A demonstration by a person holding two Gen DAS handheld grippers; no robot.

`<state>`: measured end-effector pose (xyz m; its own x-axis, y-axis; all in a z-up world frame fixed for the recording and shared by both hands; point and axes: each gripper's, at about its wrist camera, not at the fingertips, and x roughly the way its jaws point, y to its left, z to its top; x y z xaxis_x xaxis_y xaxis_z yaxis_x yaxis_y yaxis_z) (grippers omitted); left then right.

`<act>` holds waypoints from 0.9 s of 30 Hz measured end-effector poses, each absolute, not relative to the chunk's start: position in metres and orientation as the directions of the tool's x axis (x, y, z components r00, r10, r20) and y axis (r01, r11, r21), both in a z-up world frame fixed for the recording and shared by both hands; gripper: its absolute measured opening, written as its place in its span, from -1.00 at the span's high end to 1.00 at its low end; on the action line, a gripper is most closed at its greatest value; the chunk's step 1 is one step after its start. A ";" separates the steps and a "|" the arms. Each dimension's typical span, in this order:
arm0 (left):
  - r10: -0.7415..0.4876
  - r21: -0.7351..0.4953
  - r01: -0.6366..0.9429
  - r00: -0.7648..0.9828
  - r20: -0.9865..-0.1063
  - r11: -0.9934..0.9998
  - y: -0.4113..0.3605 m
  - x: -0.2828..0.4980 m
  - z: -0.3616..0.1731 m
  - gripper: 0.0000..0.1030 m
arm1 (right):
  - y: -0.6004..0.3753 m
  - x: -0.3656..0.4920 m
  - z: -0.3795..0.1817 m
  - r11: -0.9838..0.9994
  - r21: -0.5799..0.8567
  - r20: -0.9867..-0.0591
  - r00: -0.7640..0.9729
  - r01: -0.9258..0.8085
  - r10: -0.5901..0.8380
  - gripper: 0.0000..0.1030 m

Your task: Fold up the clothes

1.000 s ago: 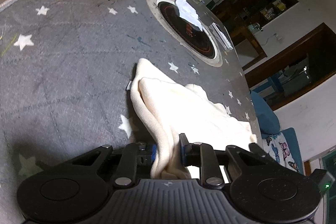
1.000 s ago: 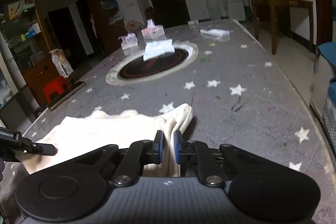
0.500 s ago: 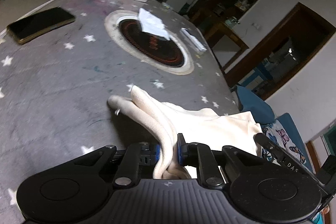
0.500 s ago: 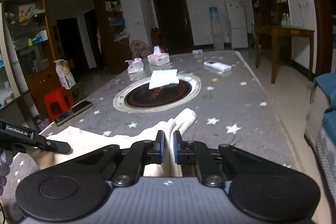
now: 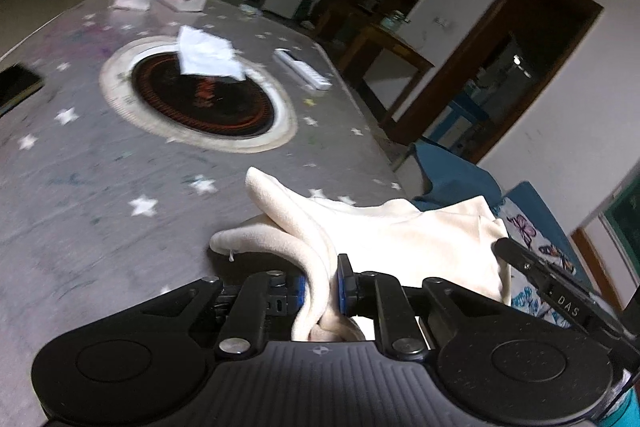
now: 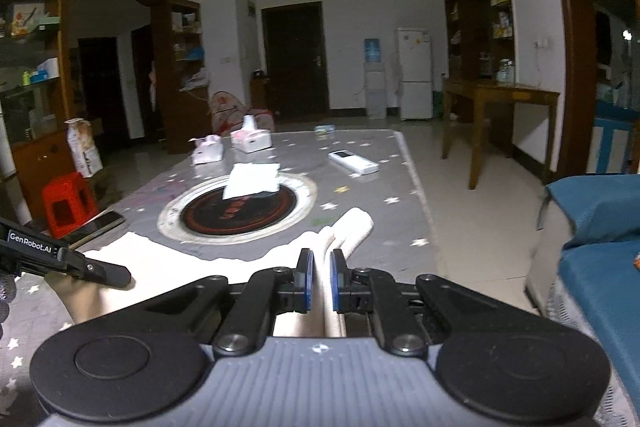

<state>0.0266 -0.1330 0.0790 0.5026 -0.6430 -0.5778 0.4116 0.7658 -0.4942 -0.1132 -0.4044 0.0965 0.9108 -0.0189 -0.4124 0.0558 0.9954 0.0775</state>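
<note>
Cream garment [image 5: 384, 239] hangs stretched between both grippers, raised off the star-print table [image 5: 80, 163]; the lower part drapes out of view, so whether it touches the table is unclear. Left gripper [image 5: 322, 285] is clamped narrow on a bunched edge, two rolled folds poking out toward 11 o'clock. Right gripper [image 6: 318, 277] is pinched close on another doubled edge, with a cloth tip sticking out toward 1 o'clock. In the right wrist view the left gripper's finger sits at 9 o'clock with cloth sagging under it. Step in hand, as I judge: a lift-and-carry phase of a fold, edges paired in each grip. Next move calls for keeping both grips tight and level, laying the held edge down flat, clear of the round burner [image 5: 200, 99] at 12 o'clock. Fold count so far can't be told.
</note>
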 end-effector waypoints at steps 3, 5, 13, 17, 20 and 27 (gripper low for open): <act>-0.646 -0.475 0.439 0.500 -0.577 0.763 -0.152 0.032 0.082 0.71 | -0.416 -0.114 0.099 0.994 0.067 -0.407 0.912 0.086 -0.051 0.85; -0.648 -0.463 0.454 0.498 -0.577 0.761 -0.164 0.035 0.084 0.71 | -0.422 -0.113 0.099 0.993 0.063 -0.405 0.912 0.101 -0.067 0.85; -0.648 -0.435 0.488 0.470 -0.600 0.757 -0.200 0.043 0.078 0.71 | -0.445 -0.115 0.087 0.984 0.067 -0.423 0.898 0.164 -0.121 0.85; -0.645 -0.421 0.503 0.455 -0.614 0.755 -0.208 0.040 0.072 0.71 | -0.453 -0.120 0.078 0.982 0.065 -0.441 0.888 0.175 -0.129 0.85; -0.642 -0.404 0.516 0.456 -0.616 0.755 -0.211 0.036 0.072 0.71 | -0.454 -0.121 0.075 0.982 0.062 -0.444 0.886 0.176 -0.131 0.85; -0.631 -0.361 0.542 0.476 -0.613 0.759 -0.211 0.029 0.077 0.71 | -0.454 -0.123 0.072 0.982 0.073 -0.441 0.889 0.173 -0.124 0.85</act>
